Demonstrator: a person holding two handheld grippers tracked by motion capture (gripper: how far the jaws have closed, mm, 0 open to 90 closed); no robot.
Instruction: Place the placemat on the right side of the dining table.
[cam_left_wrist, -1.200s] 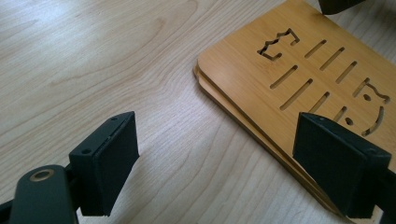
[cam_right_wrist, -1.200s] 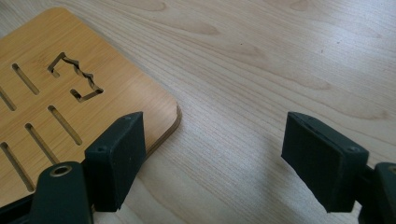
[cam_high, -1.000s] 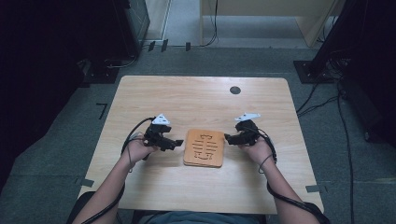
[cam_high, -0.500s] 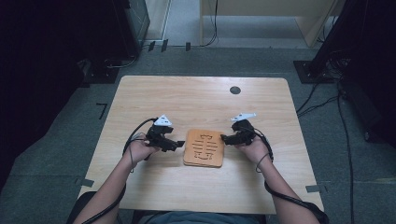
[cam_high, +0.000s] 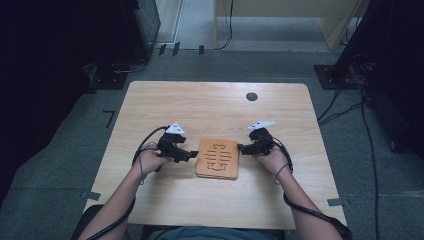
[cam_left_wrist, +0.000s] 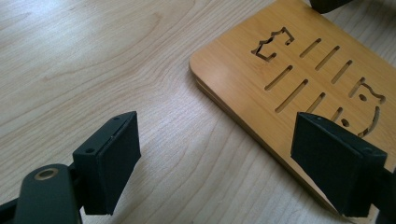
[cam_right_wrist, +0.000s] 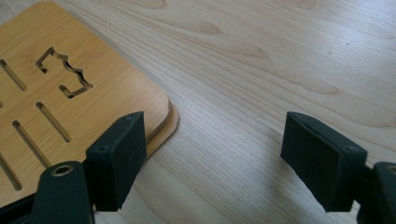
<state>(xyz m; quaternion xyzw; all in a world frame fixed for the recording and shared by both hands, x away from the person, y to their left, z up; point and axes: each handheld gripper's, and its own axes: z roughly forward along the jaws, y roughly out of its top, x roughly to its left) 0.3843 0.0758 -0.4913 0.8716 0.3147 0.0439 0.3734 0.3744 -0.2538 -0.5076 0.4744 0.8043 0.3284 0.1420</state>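
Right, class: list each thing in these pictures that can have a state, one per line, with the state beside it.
Left gripper: open, jaws wide apart, holding nothing, low at the board's left edge.
Right gripper: open, holding nothing, low at the board's right edge.
Wooden board: lying flat on the table, slotted face up, ungripped.
Table: bearing the board near its front middle.

Your left hand-held gripper sits just beside the left edge of the slotted wooden board, your right hand-held gripper at its upper right corner. The board lies flat on the table, near its front middle.
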